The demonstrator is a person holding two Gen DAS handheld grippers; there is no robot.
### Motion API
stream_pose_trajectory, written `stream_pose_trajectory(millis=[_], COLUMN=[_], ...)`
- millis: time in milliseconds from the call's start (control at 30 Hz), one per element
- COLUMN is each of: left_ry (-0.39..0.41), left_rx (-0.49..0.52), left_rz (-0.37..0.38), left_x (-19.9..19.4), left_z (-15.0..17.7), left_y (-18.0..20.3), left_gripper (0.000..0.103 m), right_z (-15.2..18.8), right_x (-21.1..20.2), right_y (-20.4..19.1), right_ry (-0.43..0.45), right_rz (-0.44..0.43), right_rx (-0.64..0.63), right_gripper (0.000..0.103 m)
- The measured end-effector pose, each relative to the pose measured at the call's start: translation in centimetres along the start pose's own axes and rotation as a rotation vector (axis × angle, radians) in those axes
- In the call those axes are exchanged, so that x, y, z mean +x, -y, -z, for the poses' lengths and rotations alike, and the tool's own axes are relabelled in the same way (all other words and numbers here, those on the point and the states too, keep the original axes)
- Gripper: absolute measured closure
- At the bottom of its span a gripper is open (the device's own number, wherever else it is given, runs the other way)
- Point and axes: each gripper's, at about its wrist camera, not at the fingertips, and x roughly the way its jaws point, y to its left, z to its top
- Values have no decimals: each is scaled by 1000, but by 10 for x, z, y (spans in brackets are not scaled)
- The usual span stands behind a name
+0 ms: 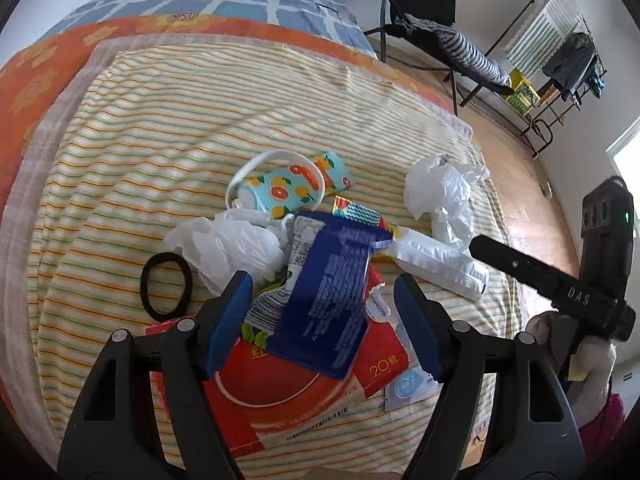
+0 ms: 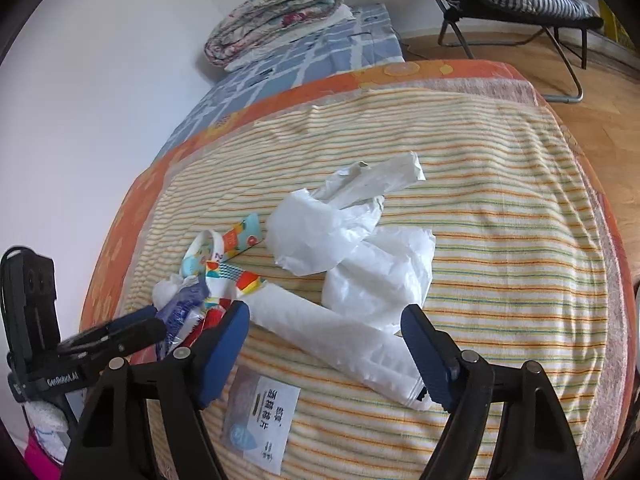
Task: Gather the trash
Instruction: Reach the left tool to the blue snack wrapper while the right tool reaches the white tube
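Left gripper (image 1: 320, 320): we hold it low over the blue wrapper (image 1: 324, 300) on the bed (image 1: 120, 128), jaws open. Right gripper (image 2: 326, 344): jaws open, straddling the white packet (image 2: 340, 336). Red packet (image 1: 280, 392) partly covered.

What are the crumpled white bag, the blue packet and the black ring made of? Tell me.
Crumpled white bag: thin plastic film, likely; translucent, with sharp creases.
Blue packet: glossy printed plastic or foil laminate, judging by its sheen and fine print.
Black ring: probably an elastic hair tie, matte and limp; fabric or rubber cannot be told.
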Motion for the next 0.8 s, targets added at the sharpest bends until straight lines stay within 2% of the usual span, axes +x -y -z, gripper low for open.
stream_pose_trajectory(millis=[67, 233, 333, 400, 433, 667, 800], left_ry=[-19, -35, -17, -5, 0, -2, -23], left_rx=[23, 86, 103, 80, 68, 1, 26], left_rz=[-11, -31, -55, -65, -62, -78, -99], left_x=[3, 5, 2, 0, -1, 9, 19], left_z=[2, 8, 8, 6, 4, -13, -16], left_y=[4, 15, 20, 20, 20, 16, 20], left_gripper=[43, 52, 51, 42, 34, 34, 34], right_z=[0, 4, 6, 7, 7, 12, 15], right_x=[3, 11, 14, 13, 13, 15, 17], right_y=[2, 2, -1, -4, -5, -11, -20], right_ry=[-7, -52, -82, -77, -76, -87, -97], right_rz=[-9, -41, -73, -62, -56, -40, -7], right_rx=[14, 12, 6, -11, -19, -69, -136], right_gripper=[22, 30, 34, 34, 34, 34, 33])
